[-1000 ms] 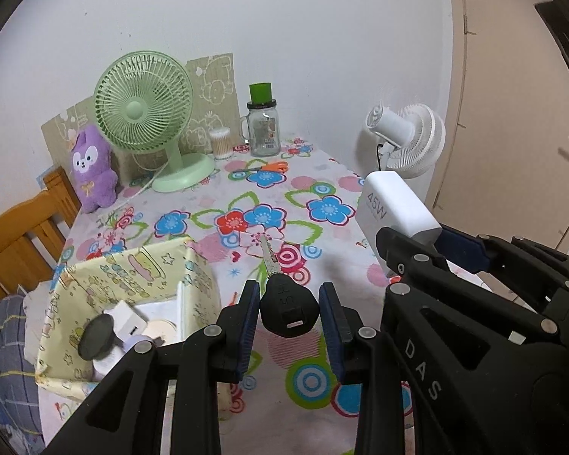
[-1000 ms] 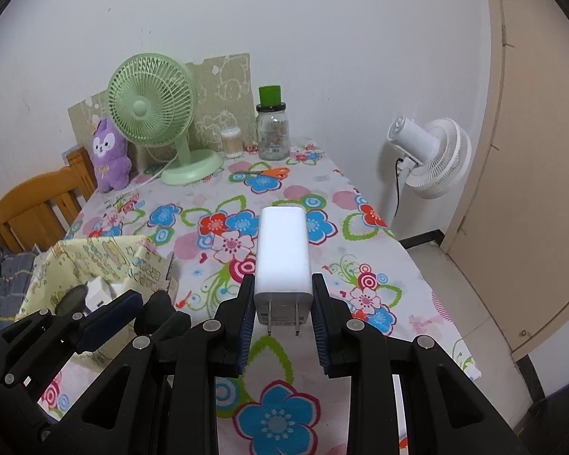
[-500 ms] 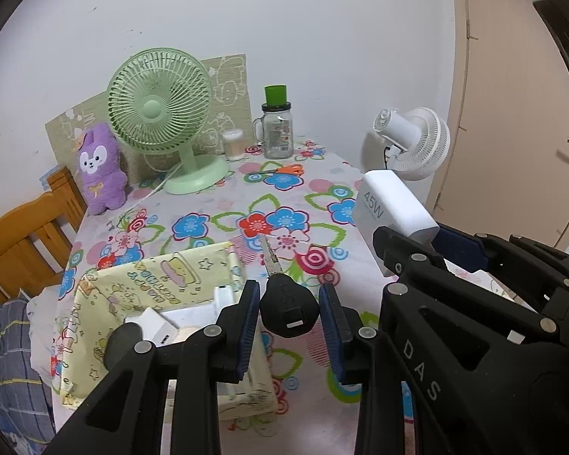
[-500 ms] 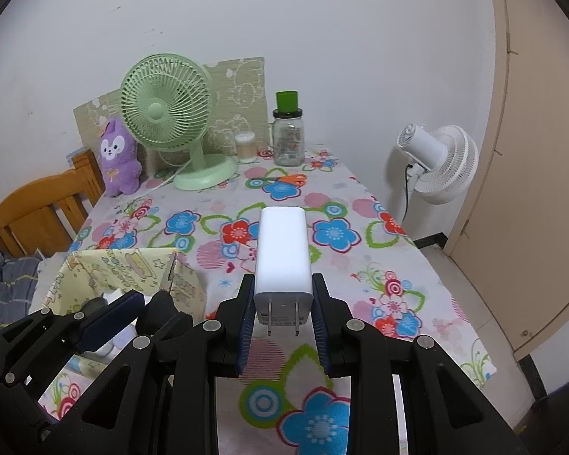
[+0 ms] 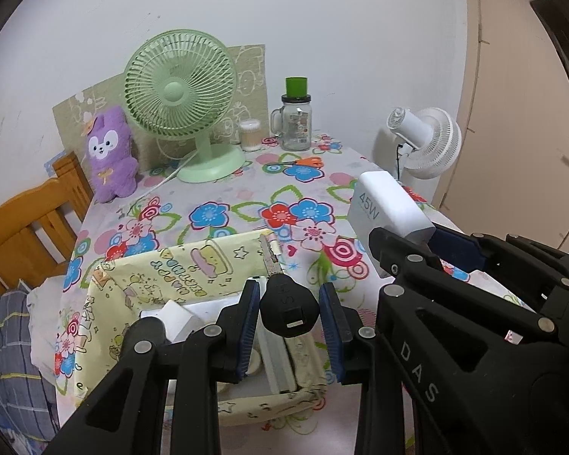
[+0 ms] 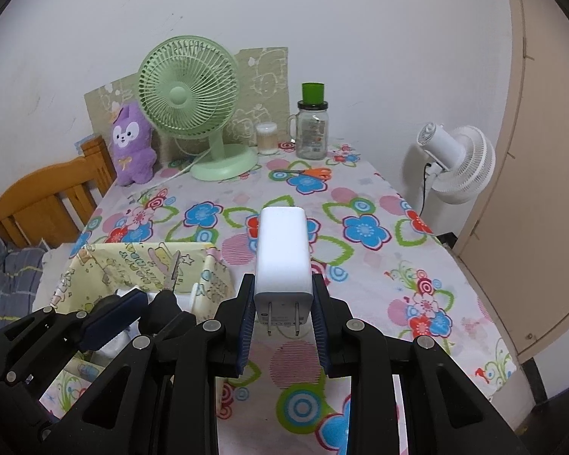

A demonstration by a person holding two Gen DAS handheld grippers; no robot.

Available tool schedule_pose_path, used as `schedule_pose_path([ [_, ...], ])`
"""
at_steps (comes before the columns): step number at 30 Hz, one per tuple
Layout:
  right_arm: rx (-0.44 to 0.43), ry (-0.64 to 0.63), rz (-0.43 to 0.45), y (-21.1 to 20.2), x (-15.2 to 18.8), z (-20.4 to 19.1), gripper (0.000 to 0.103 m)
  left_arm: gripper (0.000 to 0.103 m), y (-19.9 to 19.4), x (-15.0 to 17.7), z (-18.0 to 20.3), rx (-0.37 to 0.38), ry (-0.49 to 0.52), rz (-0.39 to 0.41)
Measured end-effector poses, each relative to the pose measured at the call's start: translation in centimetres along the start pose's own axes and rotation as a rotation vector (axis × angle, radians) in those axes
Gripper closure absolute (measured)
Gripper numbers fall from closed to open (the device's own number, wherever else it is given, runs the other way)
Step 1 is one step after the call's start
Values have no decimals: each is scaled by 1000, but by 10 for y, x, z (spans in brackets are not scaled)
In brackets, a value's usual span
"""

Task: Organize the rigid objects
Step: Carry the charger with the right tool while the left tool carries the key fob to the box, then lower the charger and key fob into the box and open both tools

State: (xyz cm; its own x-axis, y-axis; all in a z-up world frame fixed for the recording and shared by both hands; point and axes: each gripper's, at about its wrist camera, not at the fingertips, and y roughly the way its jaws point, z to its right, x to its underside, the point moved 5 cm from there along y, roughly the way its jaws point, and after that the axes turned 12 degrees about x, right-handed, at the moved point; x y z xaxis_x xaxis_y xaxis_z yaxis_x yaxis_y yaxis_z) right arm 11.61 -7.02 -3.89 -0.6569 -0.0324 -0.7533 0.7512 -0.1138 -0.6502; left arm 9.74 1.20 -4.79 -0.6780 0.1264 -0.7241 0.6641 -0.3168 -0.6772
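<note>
A key (image 5: 289, 309) with a black head and a metal blade is held blade-forward in my left gripper (image 5: 289, 297), which is shut on it. It hangs over the yellow patterned fabric bin (image 5: 178, 261), where white plugs and a white strip lie. My right gripper (image 6: 282, 305) is shut on a white 45W charger (image 6: 282, 250), prongs toward the camera, above the flowered tablecloth just right of the bin (image 6: 132, 254). The left wrist view has the charger (image 5: 387, 208) at its right. In the right wrist view, the key (image 6: 172, 269) is at the lower left.
At the table's back stand a green desk fan (image 6: 187, 102), a purple plush (image 6: 131, 144), a cotton-swab tub (image 6: 266, 138) and a glass jar (image 6: 313, 131). Orange scissors (image 6: 315, 172) lie near them. A wooden chair (image 6: 45, 201) is left, a white floor fan (image 6: 455, 163) and door right.
Both grippers have drawn back and to the left with their loads. The bin has slid from the left edge of the left wrist view to right under the key.
</note>
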Motion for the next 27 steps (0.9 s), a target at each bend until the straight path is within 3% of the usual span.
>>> schedule_pose_path([
  [27,-5,-54,-42,31,-5,-53,73,70,18,6,-53,9,-65,-35],
])
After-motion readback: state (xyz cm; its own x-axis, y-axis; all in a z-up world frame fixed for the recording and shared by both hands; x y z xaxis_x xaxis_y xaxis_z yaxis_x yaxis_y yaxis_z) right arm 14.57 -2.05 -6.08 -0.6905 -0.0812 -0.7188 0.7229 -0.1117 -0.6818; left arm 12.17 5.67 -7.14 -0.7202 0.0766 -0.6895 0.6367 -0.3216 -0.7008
